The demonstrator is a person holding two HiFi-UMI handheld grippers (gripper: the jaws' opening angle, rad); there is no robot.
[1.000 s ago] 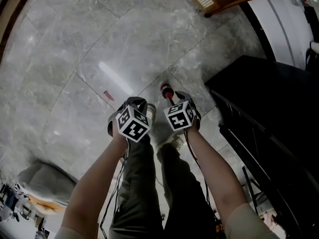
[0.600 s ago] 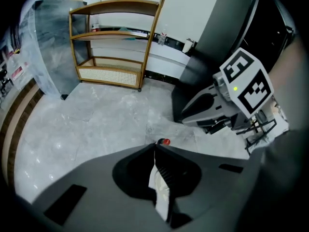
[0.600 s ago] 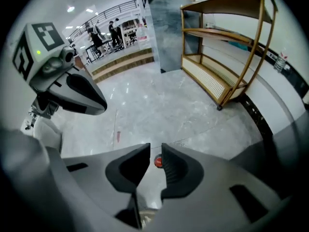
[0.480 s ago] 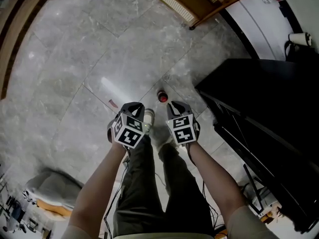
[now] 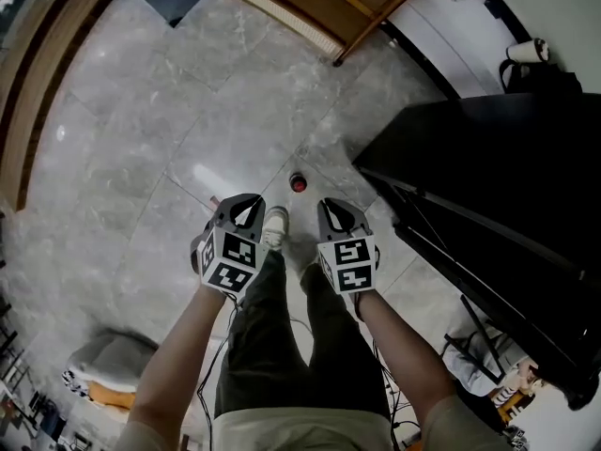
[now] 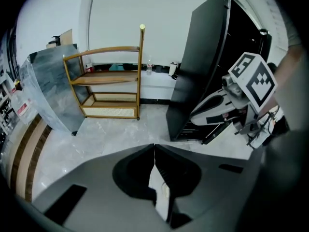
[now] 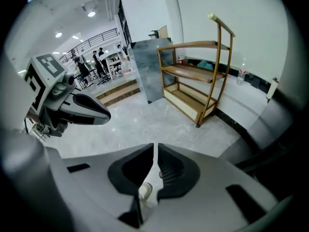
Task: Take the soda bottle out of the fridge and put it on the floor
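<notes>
The soda bottle (image 5: 298, 183) stands upright on the grey marble floor, seen from above as a red cap on a dark body, just ahead of my shoes. Neither gripper touches it. My right gripper (image 5: 333, 207) hovers behind it and to its right. Its jaws are closing and almost touch, with nothing between them (image 7: 156, 146). My left gripper (image 5: 246, 205) is level with it on the left, its jaws (image 6: 154, 146) shut and empty. The black fridge (image 5: 488, 177) fills the right side.
A wooden shelf rack (image 5: 310, 7) stands against the far wall, with a marble slab (image 6: 48, 91) leaning beside it. A grey cushion-like thing (image 5: 103, 355) lies at the lower left. A small red scrap (image 5: 214, 200) lies near my left gripper. People (image 7: 91, 64) stand far off.
Both grippers have drawn back from the bottle toward my body. The right gripper's jaws have closed. The bottle stays standing alone on the floor.
</notes>
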